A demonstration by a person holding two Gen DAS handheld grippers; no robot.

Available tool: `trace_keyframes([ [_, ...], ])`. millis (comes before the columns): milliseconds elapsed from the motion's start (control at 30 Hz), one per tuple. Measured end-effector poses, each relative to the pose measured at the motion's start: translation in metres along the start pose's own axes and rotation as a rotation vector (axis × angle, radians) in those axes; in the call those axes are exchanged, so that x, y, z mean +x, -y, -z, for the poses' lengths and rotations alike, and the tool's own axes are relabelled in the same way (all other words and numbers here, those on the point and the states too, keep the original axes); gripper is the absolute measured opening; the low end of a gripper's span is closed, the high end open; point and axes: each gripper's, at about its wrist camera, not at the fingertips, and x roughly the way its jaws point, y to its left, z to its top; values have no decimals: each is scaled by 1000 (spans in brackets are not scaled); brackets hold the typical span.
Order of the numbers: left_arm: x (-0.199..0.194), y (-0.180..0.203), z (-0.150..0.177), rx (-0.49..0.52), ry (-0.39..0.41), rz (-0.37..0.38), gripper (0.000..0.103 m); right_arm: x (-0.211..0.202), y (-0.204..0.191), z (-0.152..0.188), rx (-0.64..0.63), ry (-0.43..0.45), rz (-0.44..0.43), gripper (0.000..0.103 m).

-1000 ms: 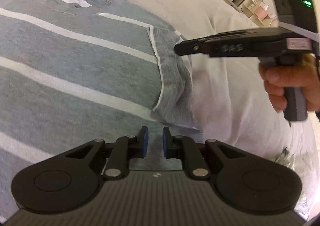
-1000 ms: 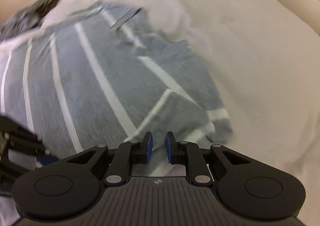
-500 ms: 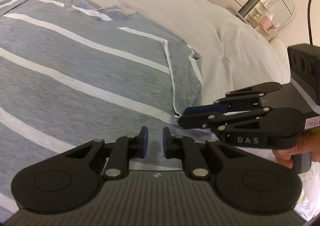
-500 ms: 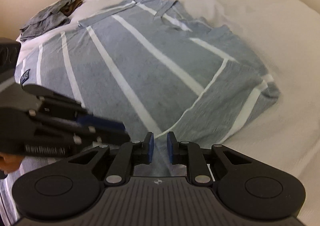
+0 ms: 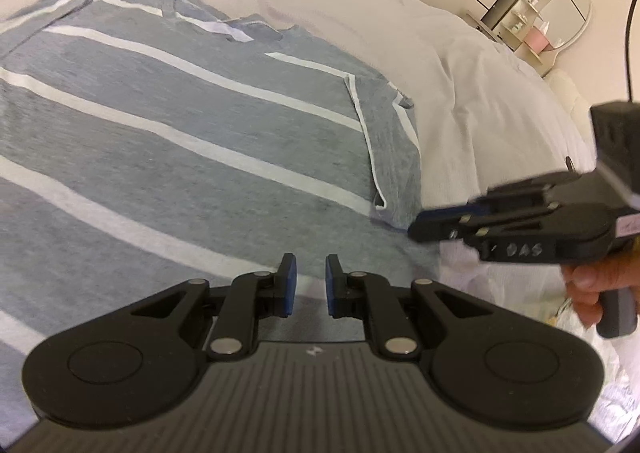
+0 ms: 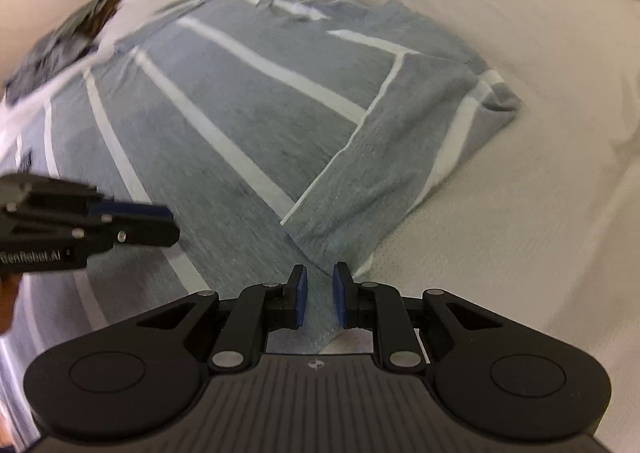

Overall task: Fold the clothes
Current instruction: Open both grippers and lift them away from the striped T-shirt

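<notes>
A grey T-shirt with white stripes lies flat on a white bed; it also shows in the right wrist view. Its right sleeve is folded in over the body. My left gripper hovers over the shirt's lower part, jaws a little apart with nothing between them. My right gripper hovers just over the shirt's right side edge, below the folded sleeve, jaws a little apart and empty. The other gripper shows in each view: the right one in the left wrist view, the left one in the right wrist view.
The white bedsheet spreads to the right of the shirt. A dark crumpled garment lies at the far left of the bed. A small round mirror and shelf stand beyond the bed.
The right gripper has dropped from the sleeve to the shirt's side edge and moved right. The left gripper has drawn back a little, and more of the shirt is in view.
</notes>
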Motion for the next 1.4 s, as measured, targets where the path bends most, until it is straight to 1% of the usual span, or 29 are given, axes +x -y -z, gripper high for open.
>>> trace_keyframes([
  [67, -5, -3, 3, 4, 3, -6, 11, -7, -8, -3, -34, 45, 4, 18],
  [133, -10, -5, 4, 14, 6, -16, 11, -4, -8, -7, -25, 61, 20, 19],
  [267, -23, -8, 5, 61, 11, -43, 11, 14, 11, -9, 82, 30, 96, 19],
  [300, -27, -9, 5, 73, 12, -49, 11, 14, 15, -9, 109, 36, 108, 18],
  [333, -30, -10, 6, 79, 12, -54, 11, 10, 15, -9, 125, 59, 110, 19],
  [400, -37, -14, 7, 83, 8, -65, 12, 5, 8, -11, 119, 96, 106, 20],
  [533, -56, -23, 9, 98, 4, -85, 12, 25, -9, -21, 82, 81, 85, 19],
  [600, -70, -28, 11, 100, 9, -92, 14, 34, -9, -24, 107, 71, 99, 19],
  [667, -85, -35, 14, 106, 9, -102, 14, 26, -14, -24, 131, 99, 107, 20],
  [700, -92, -39, 15, 109, 6, -106, 15, 21, -18, -21, 125, 106, 113, 24],
  [767, -107, -47, 18, 116, -2, -113, 15, 12, -27, -15, 113, 95, 129, 31],
  [833, -123, -55, 21, 140, -10, -125, 15, 5, -33, -5, 135, 69, 141, 31],
  [933, -147, -65, 26, 217, -30, -154, 18, -15, -45, 12, 204, 60, 155, 32],
  [1033, -170, -73, 32, 308, -53, -183, 22, -41, -72, 33, 231, 61, 167, 39],
  [1067, -177, -75, 36, 336, -60, -191, 22, -50, -82, 39, 235, 61, 170, 43],
  [1100, -183, -78, 38, 356, -65, -193, 24, -58, -92, 45, 239, 59, 171, 46],
  [1233, -211, -83, 55, 445, -80, -233, 32, -84, -132, 71, 255, 42, 163, 49],
  [1300, -224, -83, 65, 493, -82, -260, 42, -92, -151, 85, 248, 37, 160, 52],
  [1333, -231, -83, 69, 500, -81, -270, 45, -95, -160, 91, 238, 35, 159, 54],
  [1367, -237, -83, 74, 505, -80, -281, 53, -98, -169, 98, 222, 32, 156, 56],
  [1400, -246, -82, 79, 514, -79, -296, 58, -101, -178, 104, 203, 29, 154, 57],
])
